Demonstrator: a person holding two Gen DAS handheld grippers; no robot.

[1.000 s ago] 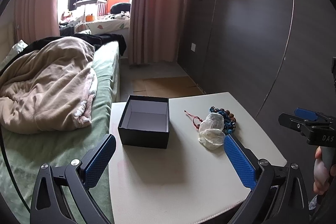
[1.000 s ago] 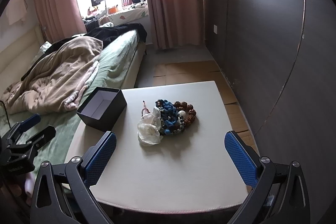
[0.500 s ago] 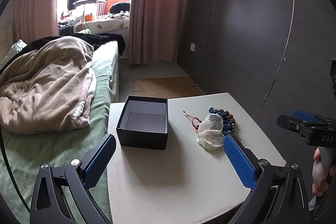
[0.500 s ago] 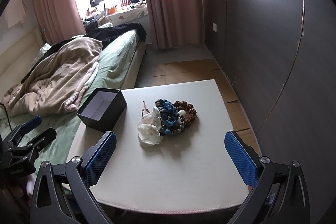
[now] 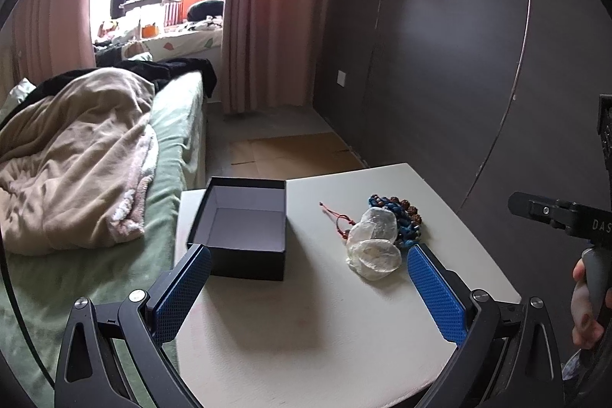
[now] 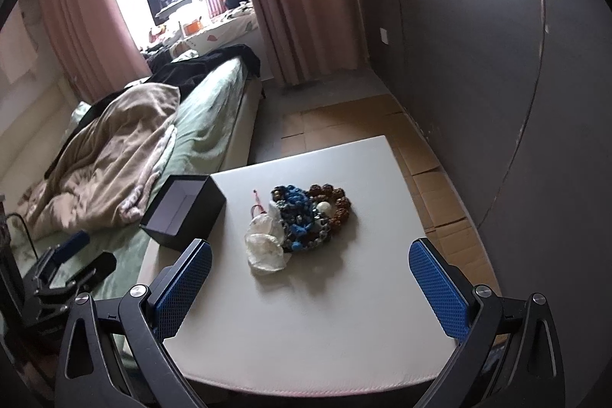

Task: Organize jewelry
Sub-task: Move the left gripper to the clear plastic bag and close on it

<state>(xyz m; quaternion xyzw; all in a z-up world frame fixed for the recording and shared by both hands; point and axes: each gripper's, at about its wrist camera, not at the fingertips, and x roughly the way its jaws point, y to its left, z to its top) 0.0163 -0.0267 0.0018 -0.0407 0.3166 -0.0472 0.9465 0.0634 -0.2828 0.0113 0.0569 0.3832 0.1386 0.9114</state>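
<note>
Approach stage, nothing picked yet: right gripper (image 6: 310,287) gapes wide and empty, the jewelry pile (image 6: 306,217) ahead between its fingers; left gripper (image 5: 308,295) equally spread, empty, black box (image 5: 244,228) just beyond its left finger; next, close in on a bracelet

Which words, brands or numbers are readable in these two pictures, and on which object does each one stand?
"DAS": white letters on the black body of the right gripper, seen at the edge of the left wrist view; the rest is cut off.
No text can be read on the black box, the jewelry pile or the table.
</note>
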